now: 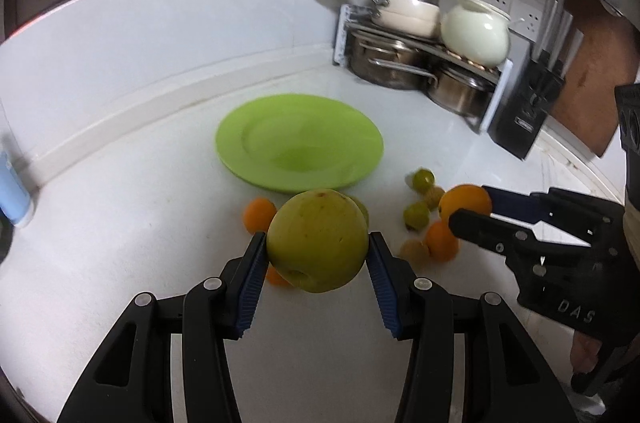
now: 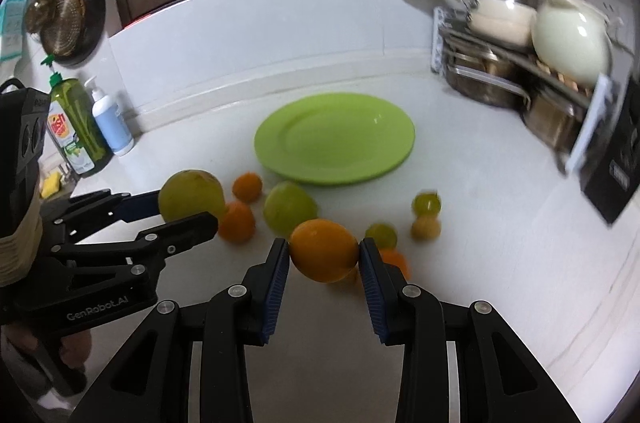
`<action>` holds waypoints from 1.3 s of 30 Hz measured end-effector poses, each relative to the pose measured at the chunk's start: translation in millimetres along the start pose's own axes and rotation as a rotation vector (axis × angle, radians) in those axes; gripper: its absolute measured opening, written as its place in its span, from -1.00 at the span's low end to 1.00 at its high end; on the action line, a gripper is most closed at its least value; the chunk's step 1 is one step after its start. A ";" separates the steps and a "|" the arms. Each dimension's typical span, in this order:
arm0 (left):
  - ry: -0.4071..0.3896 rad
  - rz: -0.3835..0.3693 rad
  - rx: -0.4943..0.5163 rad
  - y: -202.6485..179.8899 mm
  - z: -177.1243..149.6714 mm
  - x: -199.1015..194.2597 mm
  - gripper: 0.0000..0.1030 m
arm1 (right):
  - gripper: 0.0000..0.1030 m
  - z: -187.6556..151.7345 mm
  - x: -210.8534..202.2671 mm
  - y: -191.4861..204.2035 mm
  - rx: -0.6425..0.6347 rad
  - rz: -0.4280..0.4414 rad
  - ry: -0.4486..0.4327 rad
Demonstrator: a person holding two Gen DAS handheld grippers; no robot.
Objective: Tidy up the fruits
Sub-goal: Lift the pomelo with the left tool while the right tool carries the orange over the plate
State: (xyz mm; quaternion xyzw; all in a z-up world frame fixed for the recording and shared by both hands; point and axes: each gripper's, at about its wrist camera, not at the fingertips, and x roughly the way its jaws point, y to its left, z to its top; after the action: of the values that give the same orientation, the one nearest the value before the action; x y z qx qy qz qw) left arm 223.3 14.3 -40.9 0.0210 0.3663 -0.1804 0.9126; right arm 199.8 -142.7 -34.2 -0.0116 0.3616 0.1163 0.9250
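Gleaming round orange [image 2: 324, 250], ribbed pads [image 2: 276, 287]

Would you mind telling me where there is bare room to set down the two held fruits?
The green plate is bare. Counter between the plate and the pot rack is free, as is the strip between plate and soap bottles. Just in front of the plate it is crowded with loose oranges and small green fruits.

Both wrist views look down, close, sharing the green plate [image 1: 299, 142] [image 2: 334, 139].
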 end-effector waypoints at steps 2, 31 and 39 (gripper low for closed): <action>-0.008 0.013 -0.004 -0.3 7.3 1.6 -0.05 | -0.28 10.7 1.6 -4.4 -0.009 0.022 -0.014; 0.175 0.045 0.001 47.8 95.0 139.2 -0.05 | -0.28 99.9 152.1 -48.6 -0.089 0.129 0.173; 0.215 0.043 0.011 51.4 93.2 159.5 -0.05 | -0.28 95.9 171.4 -53.5 -0.090 0.125 0.223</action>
State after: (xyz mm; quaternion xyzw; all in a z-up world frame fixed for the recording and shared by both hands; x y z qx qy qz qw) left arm 408.9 -3.7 -85.6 0.0532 0.4607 -0.1594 0.8715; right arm 397.6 -149.1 -82.0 -0.0432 0.4567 0.1877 0.8685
